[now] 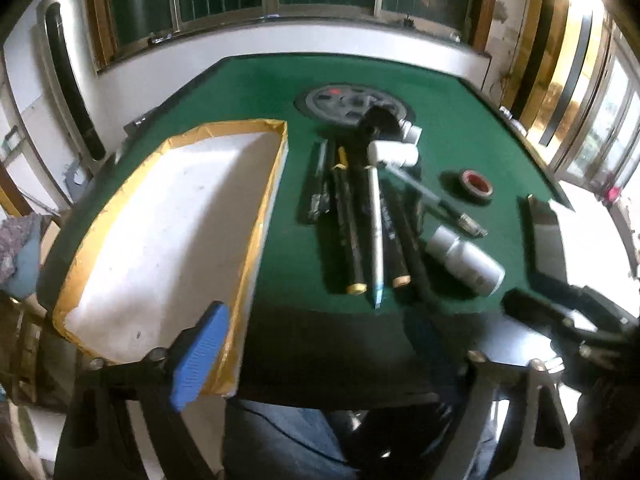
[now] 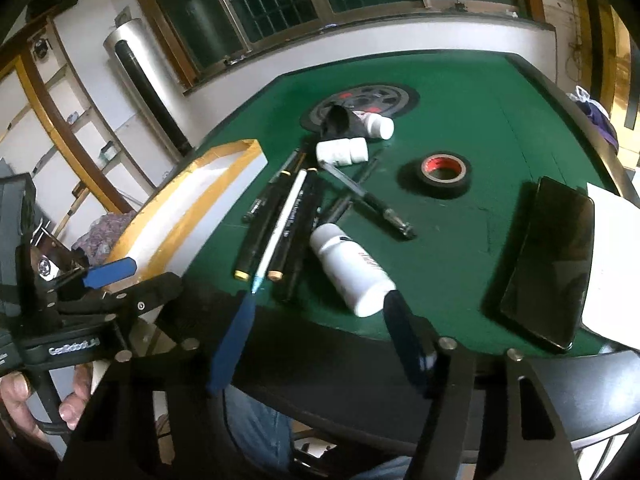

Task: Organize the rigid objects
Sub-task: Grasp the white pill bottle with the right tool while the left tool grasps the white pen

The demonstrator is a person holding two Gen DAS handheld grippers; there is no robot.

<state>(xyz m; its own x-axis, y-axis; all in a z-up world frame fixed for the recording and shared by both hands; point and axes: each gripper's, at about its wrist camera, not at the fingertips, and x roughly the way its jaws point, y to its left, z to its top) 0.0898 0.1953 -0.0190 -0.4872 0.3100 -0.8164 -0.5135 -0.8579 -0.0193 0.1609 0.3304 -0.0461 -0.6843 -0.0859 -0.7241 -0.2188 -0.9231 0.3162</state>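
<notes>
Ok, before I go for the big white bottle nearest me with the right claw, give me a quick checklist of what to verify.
1. Right claw open and holding nothing: ok.
2. Big white bottle free to grasp: ok; it lies on its side on the green table, just ahead of the right claw.
3. Neighbours apart from it: cannot tell; the markers lie close along its left and may touch.
4. White tray ready to receive: ok, nothing visible inside.
5. Left claw out of the way: ok, open, above the tray's near corner.
6. Phone off the path: ok, it lies well to the right.
</notes>
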